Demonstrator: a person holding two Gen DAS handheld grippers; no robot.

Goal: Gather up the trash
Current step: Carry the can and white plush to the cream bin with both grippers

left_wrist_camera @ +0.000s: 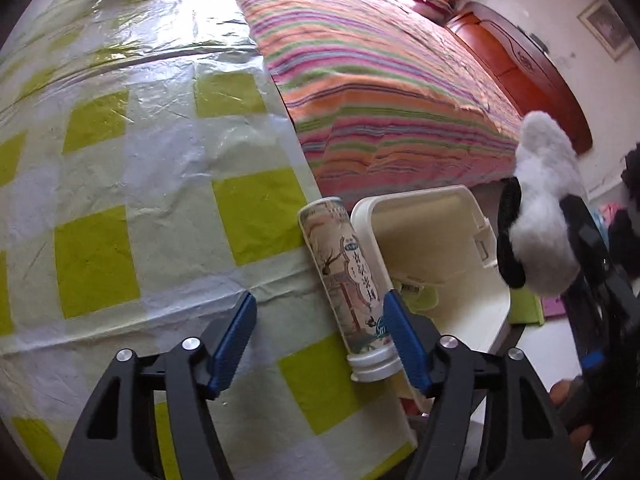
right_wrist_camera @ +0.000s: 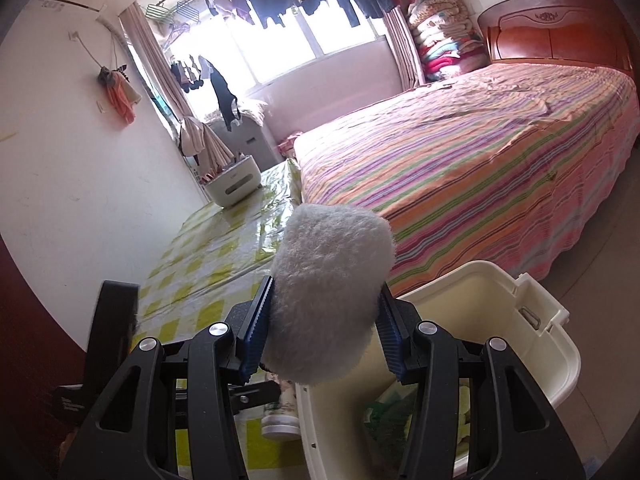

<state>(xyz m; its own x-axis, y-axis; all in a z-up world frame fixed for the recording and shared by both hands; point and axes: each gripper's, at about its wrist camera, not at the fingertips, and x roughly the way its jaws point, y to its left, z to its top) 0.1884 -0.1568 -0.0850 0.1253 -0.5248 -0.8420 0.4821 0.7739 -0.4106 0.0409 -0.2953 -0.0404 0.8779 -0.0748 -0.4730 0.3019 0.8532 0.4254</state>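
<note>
The slim, printed plastic bottle with a white threaded neck (left_wrist_camera: pixel 352 292) lies on the checked tablecloth (left_wrist_camera: pixel 120 200), against the cream plastic bin (left_wrist_camera: pixel 448 264). The left gripper (left_wrist_camera: pixel 320 336) stands open around it, pads not pressing; it looks light, stiff and slippery, best clamped mid-body. The right gripper (right_wrist_camera: pixel 324 336) squeezes a soft grey-white plush toy (right_wrist_camera: pixel 332 300) beside the bin.

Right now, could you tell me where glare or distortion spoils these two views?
Left wrist view: sheen on the plastic tablecloth washes out its checks; fisheye bends the table edge. Right wrist view: the window is blown out, and the fluffy toy blocks the centre.
</note>
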